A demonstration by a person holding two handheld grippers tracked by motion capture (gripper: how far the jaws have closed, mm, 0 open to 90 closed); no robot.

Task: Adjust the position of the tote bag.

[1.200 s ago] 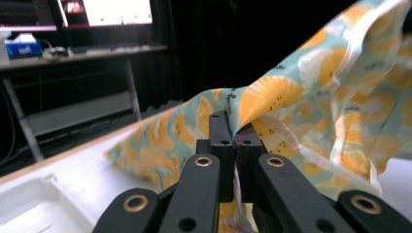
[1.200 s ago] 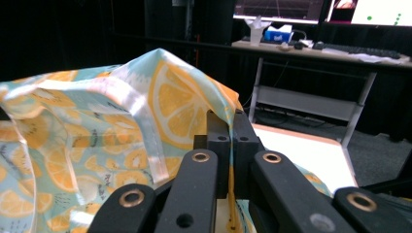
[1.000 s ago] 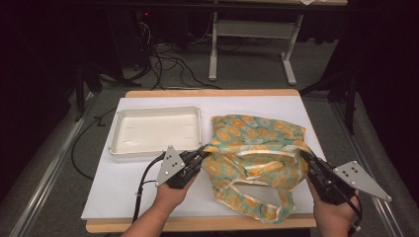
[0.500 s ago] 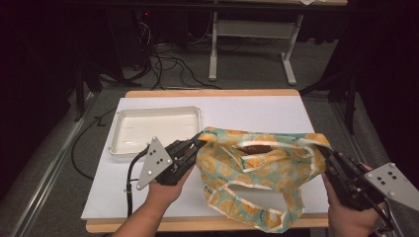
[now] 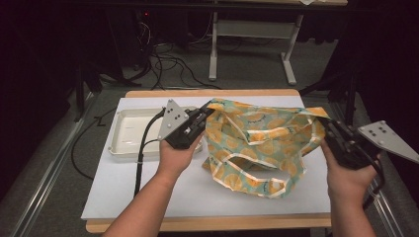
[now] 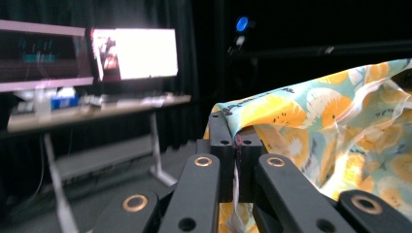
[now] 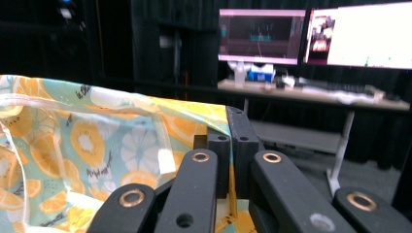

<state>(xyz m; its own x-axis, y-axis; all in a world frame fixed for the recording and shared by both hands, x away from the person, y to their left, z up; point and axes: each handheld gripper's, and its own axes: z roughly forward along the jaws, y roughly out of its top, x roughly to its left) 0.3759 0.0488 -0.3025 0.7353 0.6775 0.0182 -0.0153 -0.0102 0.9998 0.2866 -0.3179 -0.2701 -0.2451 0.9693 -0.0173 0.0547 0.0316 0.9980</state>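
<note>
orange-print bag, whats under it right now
The orange-and-teal fruit-print fabric bag, lifted by its top corners, hangs over the white sheet on the table; its lower end rests there. Whatever lies beneath that part, or inside, is covered.

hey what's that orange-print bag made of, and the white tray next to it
Orange-print bag: probably thin coated or plastic-like fabric, slightly glossy; it drapes in soft folds and catches light. White tray: likely moulded plastic, though enamelled metal is possible; smooth, rounded rim, faint sheen.
</note>
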